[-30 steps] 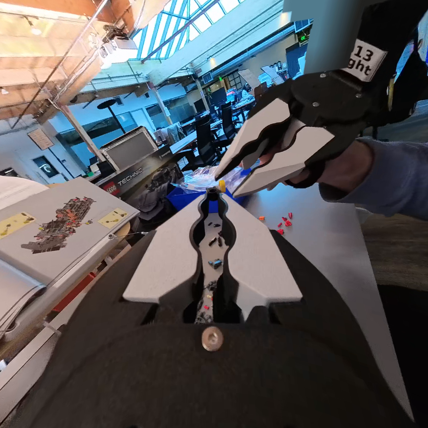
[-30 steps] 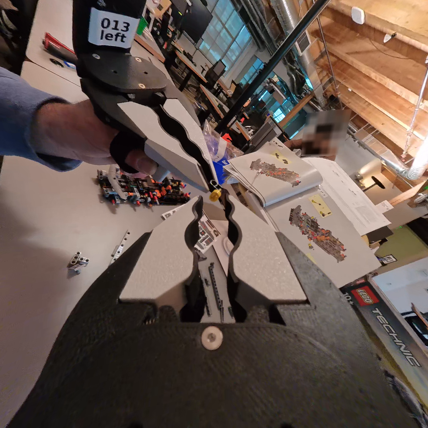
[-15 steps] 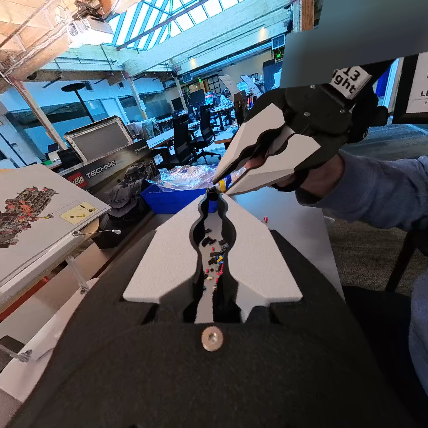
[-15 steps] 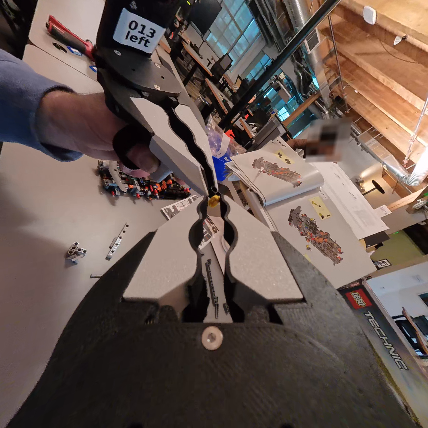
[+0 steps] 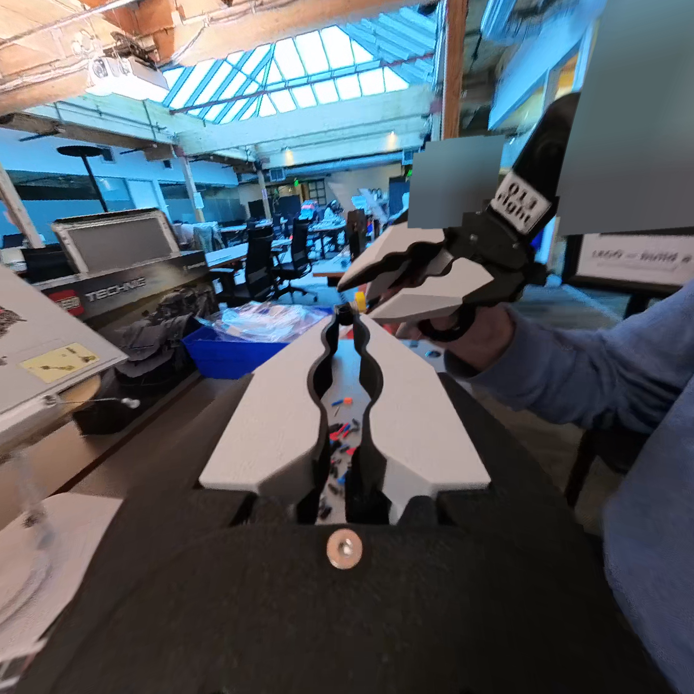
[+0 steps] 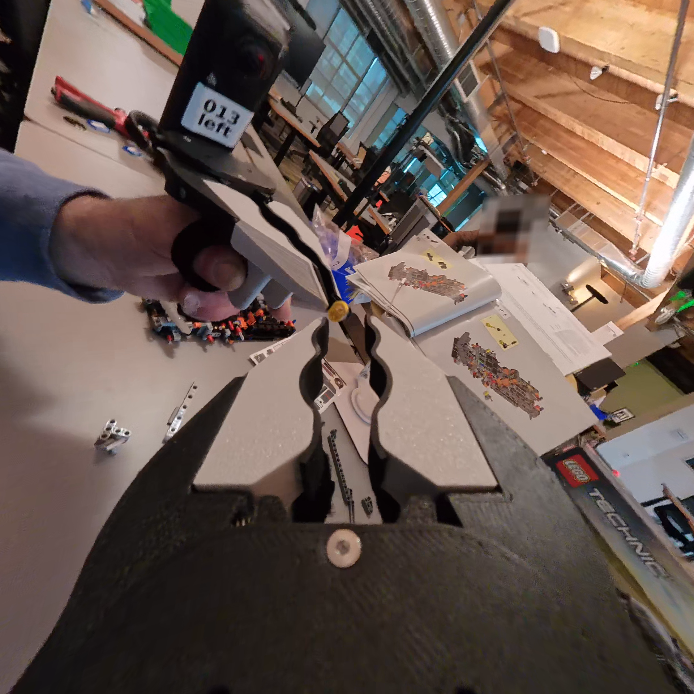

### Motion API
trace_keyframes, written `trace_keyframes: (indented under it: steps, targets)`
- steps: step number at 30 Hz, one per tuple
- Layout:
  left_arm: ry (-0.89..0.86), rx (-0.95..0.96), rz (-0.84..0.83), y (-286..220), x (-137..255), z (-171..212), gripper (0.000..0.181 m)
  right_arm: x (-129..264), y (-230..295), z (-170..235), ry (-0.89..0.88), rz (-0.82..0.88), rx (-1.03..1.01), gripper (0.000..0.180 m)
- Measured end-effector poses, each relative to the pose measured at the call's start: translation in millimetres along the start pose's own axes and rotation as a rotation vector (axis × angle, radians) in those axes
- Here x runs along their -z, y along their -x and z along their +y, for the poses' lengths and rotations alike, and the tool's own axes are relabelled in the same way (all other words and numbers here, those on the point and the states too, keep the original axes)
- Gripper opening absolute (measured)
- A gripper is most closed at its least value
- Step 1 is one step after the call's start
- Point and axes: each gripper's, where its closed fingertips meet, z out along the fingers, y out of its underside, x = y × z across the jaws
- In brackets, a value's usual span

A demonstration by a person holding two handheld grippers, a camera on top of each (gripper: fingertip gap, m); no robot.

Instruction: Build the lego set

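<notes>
While the left tool point(image 5: 344, 314) pinches a small black piece point(image 5: 343, 312) with a yellow pin point(image 6: 337, 311), the right tool point(image 6: 344, 323) gapes narrowly beside it, above the worktop point(image 6: 75, 375).

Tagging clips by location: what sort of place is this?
Looks like an open-plan office or lab workspace: rows of desks with black office chairs, a skylight above exposed wooden beams, and a work table strewn with building parts.

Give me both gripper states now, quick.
Left gripper: shut on a small black piece with a yellow piece at its end.
Right gripper: open, its tips beside the yellow piece.
</notes>
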Motion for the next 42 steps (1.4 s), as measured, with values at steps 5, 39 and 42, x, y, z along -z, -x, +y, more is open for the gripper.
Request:
trace_keyframes:
  steps: [5, 39, 42]
  targets:
    - [-0.119, 0.141, 0.094, 4.7, -3.0, -12.1, 0.006, 8.7, -11.8, -3.5, -0.038, 0.011, -0.055, 0.024]
    - [-0.081, -0.228, -0.096, -2.1, -26.4, -25.4, 0.006, 16.0, -23.9, -17.0, -0.065, 0.105, 0.030, 0.003]
    - [-0.076, -0.235, -0.098, -2.4, -25.4, -24.8, 0.007, 15.8, -22.8, -16.7, -0.064, 0.099, 0.036, 0.003]
